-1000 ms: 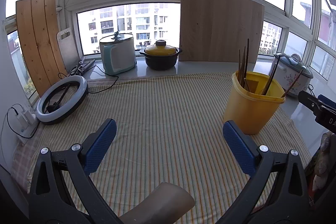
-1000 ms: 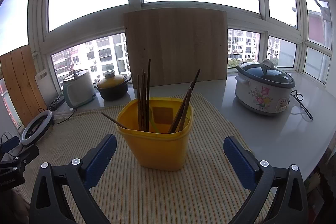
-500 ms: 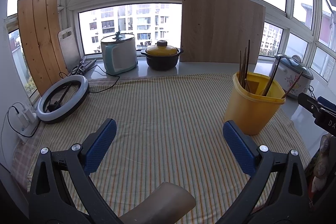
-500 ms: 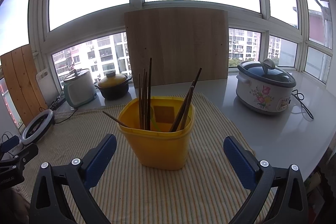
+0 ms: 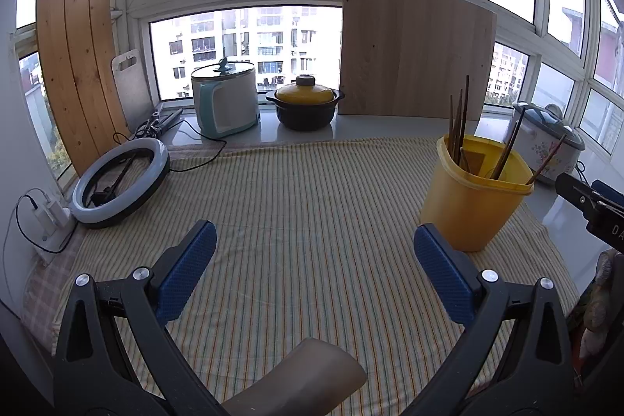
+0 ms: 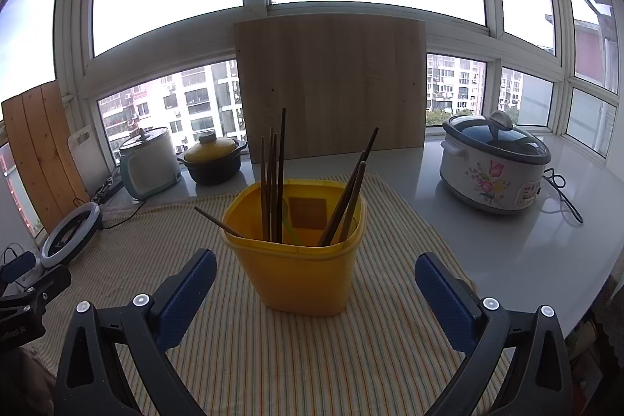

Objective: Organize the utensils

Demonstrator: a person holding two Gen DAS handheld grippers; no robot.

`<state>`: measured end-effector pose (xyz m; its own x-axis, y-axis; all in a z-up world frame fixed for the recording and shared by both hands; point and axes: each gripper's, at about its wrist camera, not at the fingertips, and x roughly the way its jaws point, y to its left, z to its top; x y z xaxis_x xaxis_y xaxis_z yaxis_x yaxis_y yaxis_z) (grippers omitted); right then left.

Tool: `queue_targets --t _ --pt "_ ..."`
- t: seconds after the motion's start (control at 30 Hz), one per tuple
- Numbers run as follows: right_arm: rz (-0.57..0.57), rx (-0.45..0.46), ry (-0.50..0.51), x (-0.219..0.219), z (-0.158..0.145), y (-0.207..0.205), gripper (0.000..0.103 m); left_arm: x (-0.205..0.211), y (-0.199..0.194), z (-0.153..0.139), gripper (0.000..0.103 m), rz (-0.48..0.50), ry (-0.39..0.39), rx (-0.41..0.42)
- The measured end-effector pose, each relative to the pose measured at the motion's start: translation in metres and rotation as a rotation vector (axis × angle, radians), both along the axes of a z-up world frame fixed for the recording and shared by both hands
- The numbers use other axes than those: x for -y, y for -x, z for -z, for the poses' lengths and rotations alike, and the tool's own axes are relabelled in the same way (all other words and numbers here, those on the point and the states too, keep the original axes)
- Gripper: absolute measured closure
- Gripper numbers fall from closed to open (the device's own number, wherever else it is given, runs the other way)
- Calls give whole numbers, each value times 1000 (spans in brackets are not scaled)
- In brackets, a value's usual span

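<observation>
A yellow plastic container (image 6: 300, 260) stands on the striped cloth (image 6: 273, 357) and holds several dark wooden chopsticks (image 6: 275, 182). It also shows in the left wrist view (image 5: 468, 205), at the right. My right gripper (image 6: 315, 283) is open and empty, just in front of the container, with the jaws wide apart. My left gripper (image 5: 314, 260) is open and empty above the cloth's middle (image 5: 292, 201), to the left of the container. The right gripper's tip (image 5: 585, 197) shows at the right edge of the left wrist view.
A ring light (image 5: 121, 182), a kettle (image 5: 226, 104), a yellow-lidded black pot (image 5: 306, 104) and leaning wooden boards (image 5: 413, 49) line the window sill. A floral slow cooker (image 6: 493, 166) stands on the white counter at the right. A charger and cable (image 5: 43, 213) lie at the far left.
Both views have shifted slightly; the container sits a little lower in the right wrist view. Both grippers stay open and empty.
</observation>
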<state>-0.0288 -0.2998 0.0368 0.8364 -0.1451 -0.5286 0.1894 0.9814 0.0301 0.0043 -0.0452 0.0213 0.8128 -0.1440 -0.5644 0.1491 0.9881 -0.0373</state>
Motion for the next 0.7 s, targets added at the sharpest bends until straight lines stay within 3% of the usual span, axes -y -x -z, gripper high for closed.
queue_targets --t 0.7 --pt "2 -1 -5 0 0 0 0 -3 0 -3 0 -14 -3 5"
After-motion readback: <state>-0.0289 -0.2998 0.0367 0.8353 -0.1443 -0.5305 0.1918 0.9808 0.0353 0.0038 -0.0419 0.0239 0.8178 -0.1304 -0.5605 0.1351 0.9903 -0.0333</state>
